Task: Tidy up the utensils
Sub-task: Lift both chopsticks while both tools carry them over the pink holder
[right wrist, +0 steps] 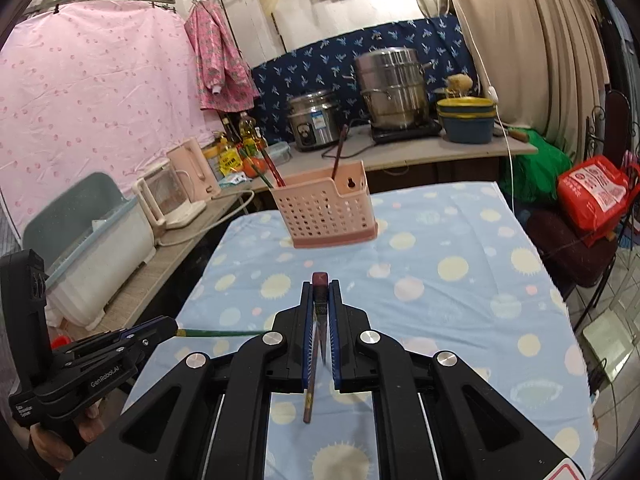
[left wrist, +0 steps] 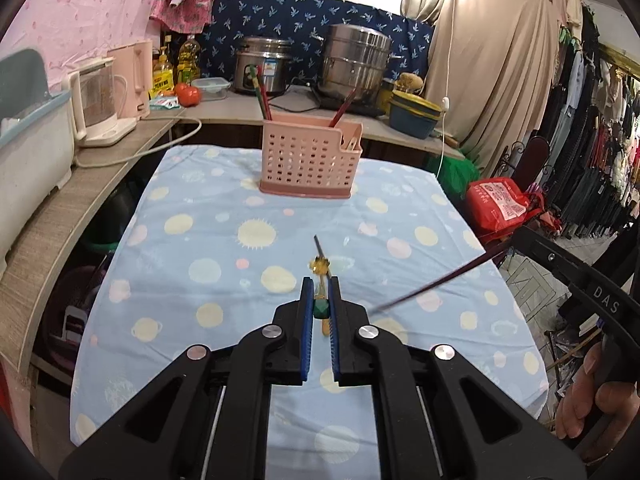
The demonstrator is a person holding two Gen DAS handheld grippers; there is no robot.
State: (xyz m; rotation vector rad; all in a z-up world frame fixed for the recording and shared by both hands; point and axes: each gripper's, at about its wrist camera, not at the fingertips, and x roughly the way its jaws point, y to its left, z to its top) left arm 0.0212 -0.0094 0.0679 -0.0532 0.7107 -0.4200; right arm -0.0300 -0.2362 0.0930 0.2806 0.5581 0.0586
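Observation:
A pink perforated utensil holder [left wrist: 310, 160] stands at the far end of the blue dotted tablecloth [left wrist: 224, 248]; it also shows in the right wrist view [right wrist: 330, 212]. Several chopsticks stand in it. My left gripper [left wrist: 320, 292] is shut on a green chopstick with a yellow ornament [left wrist: 319, 266], held above the cloth. My right gripper [right wrist: 320, 292] is shut on a dark red chopstick [right wrist: 316, 328]. That red chopstick [left wrist: 432, 284] crosses the left wrist view from the right. The left gripper [right wrist: 168, 326] with the green chopstick [right wrist: 218, 333] shows at lower left in the right wrist view.
A counter [left wrist: 120, 152] runs along the left and back with a white bin [left wrist: 32, 152], kettles, oil bottles, a rice cooker [left wrist: 262, 64] and a steel steamer pot [left wrist: 356, 60]. A red bag [left wrist: 500, 204] sits right of the table. Clothes hang at far right.

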